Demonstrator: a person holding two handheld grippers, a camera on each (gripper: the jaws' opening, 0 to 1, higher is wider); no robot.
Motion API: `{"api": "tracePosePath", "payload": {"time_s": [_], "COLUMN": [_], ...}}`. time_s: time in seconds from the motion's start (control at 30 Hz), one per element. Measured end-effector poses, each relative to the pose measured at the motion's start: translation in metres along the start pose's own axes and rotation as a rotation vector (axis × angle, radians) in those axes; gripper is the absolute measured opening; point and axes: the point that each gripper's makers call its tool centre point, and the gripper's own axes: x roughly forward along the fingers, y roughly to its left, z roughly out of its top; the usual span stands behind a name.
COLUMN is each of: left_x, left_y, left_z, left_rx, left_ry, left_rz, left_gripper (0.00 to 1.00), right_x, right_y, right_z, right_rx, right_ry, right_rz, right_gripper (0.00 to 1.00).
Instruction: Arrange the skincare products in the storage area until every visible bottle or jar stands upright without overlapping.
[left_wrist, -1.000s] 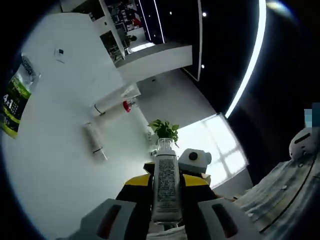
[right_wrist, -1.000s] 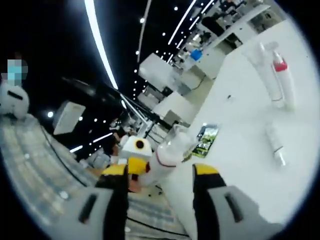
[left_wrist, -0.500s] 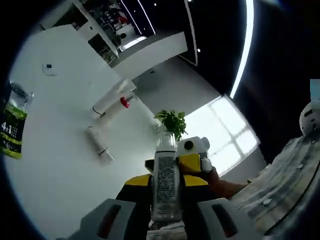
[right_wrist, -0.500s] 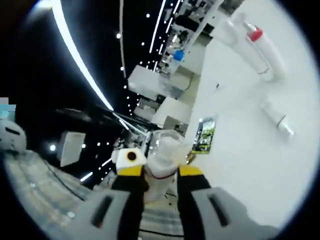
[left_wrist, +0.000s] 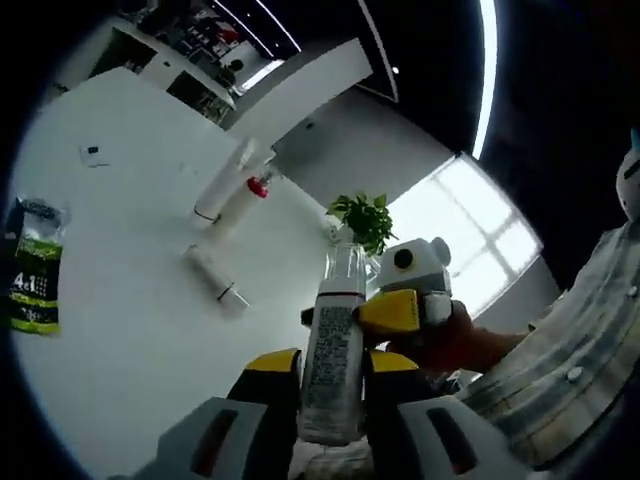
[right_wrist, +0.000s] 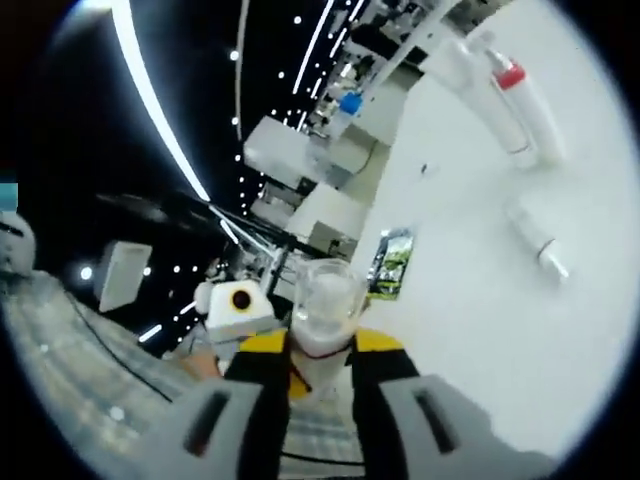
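Note:
A clear bottle (left_wrist: 335, 330) with a printed label stands between the jaws of my left gripper (left_wrist: 335, 368), which is shut on its body. Its transparent cap (left_wrist: 345, 265) points away from the camera. My right gripper (left_wrist: 400, 305) comes in from the right, its yellow jaw against the bottle's neck. In the right gripper view the same cap (right_wrist: 322, 295) faces the lens, and my right gripper (right_wrist: 322, 348) is shut on it. The left gripper (right_wrist: 235, 305) shows just to the left of the cap. The bottle is held up off the white table (left_wrist: 120, 360).
On the table lie a white tube (left_wrist: 225, 185), a red-capped tube (left_wrist: 250, 192), a small white tube (left_wrist: 215, 278) and a green sachet (left_wrist: 30, 285); the same things appear as tube (right_wrist: 475, 75), red-capped tube (right_wrist: 525, 105), small tube (right_wrist: 535, 240), sachet (right_wrist: 388, 265). A hand (left_wrist: 455, 340) and striped sleeve (left_wrist: 560, 370) are at the right.
My right gripper, open a second ago, has closed on the bottle's cap and now sits against the neck in the left gripper view. Both cameras have turned slightly.

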Motion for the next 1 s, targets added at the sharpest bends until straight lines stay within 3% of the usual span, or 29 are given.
{"api": "tracePosePath", "payload": {"time_s": [0.13, 0.2, 0.37, 0.57, 0.7, 0.83, 1.0], "left_x": [0.002, 0.002, 0.001, -0.004, -0.01, -0.011, -0.01], "left_y": [0.008, 0.008, 0.015, 0.021, 0.023, 0.024, 0.015], "left_z": [-0.006, -0.009, -0.016, -0.011, -0.013, -0.015, -0.016], "left_rx": [0.067, 0.091, 0.209, 0.181, 0.216, 0.201, 0.232], "left_ry": [0.058, 0.079, 0.14, 0.121, 0.139, 0.139, 0.138], "left_rz": [0.048, 0.068, 0.129, 0.17, 0.183, 0.187, 0.162], "left_gripper": [0.26, 0.28, 0.32, 0.34, 0.34, 0.34, 0.37], "right_x": [0.004, 0.005, 0.004, 0.0, 0.0, -0.001, -0.002], "right_y": [-0.003, -0.003, -0.002, 0.0, -0.001, 0.0, 0.001], "right_z": [-0.006, -0.011, -0.005, 0.005, 0.003, 0.001, 0.004], "right_rx": [-0.134, -0.16, -0.312, -0.326, -0.347, -0.369, -0.399], "right_ry": [0.065, 0.108, 0.125, 0.068, 0.081, 0.086, 0.078], "right_rz": [-0.053, -0.064, -0.103, -0.11, -0.118, -0.124, -0.128], "right_gripper": [0.2, 0.2, 0.2, 0.2, 0.2, 0.2, 0.2]}}
